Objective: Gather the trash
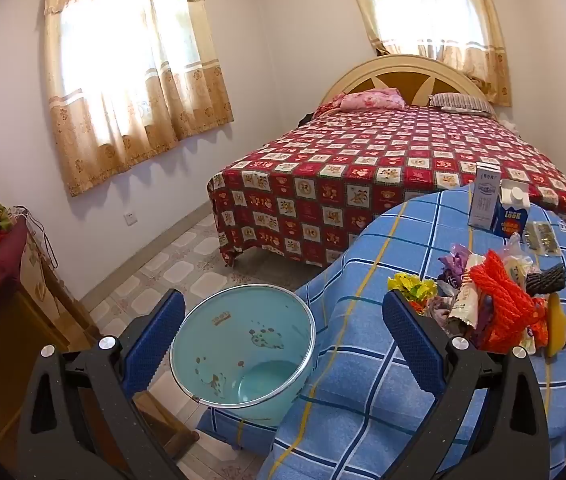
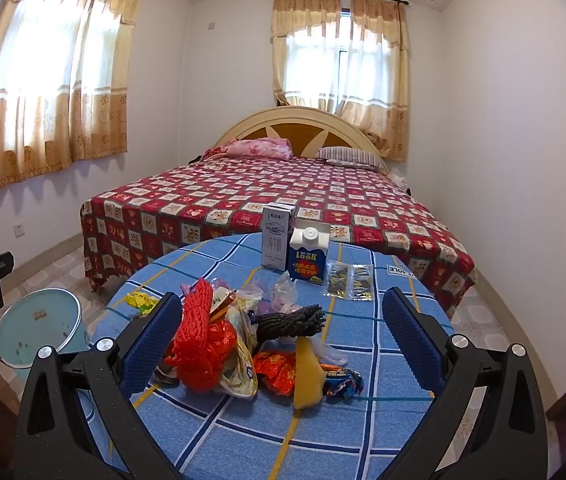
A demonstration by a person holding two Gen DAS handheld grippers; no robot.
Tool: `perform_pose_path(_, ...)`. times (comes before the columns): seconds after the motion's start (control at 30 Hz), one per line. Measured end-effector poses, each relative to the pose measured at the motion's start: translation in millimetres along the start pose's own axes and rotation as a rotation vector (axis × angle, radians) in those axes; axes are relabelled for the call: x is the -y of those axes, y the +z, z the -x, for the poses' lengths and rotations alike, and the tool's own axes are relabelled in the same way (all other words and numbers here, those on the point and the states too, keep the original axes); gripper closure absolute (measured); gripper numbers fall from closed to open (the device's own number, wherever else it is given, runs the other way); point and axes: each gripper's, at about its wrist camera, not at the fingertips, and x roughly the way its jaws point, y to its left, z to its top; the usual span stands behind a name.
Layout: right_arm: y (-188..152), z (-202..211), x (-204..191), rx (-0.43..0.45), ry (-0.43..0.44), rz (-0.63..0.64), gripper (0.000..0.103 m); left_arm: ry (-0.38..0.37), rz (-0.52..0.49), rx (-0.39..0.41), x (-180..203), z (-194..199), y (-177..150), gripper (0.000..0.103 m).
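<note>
Plainly, the trash point(image 2: 243, 344) lies heaped near the middle of the bench point(image 2: 363, 432), directly ahead of the right tool point(image 2: 283, 340) and framed between its jaws. An orange net point(image 2: 199, 344) sits at the heap's left, just beside the left jaw, with its long axis running roughly away from the camera; a dark bundle point(image 2: 295, 320) lies crosswise behind it. The right tool stands fully open and holds nothing. The left tool point(image 1: 283, 340) is likewise wide open and empty, aimed instead at the bin point(image 1: 243, 348), which stands off the bench's left edge. The heap lies to that tool's right, so the right hand is judged the nearer.

The right view shows the whole heap, plus two cartons point(image 2: 295, 248) standing behind it. The left view alone shows the bin's inside, stained and without litter.
</note>
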Motion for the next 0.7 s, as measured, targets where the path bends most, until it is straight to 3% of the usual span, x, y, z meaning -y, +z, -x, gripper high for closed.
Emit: perform_pose_path(0.7, 0.2, -0.6, 0.5, -0.003, 0.001, 0.0, 0.005, -0.007, -0.006, 0.001, -5.1, -2.7, -2.0, 0.006)
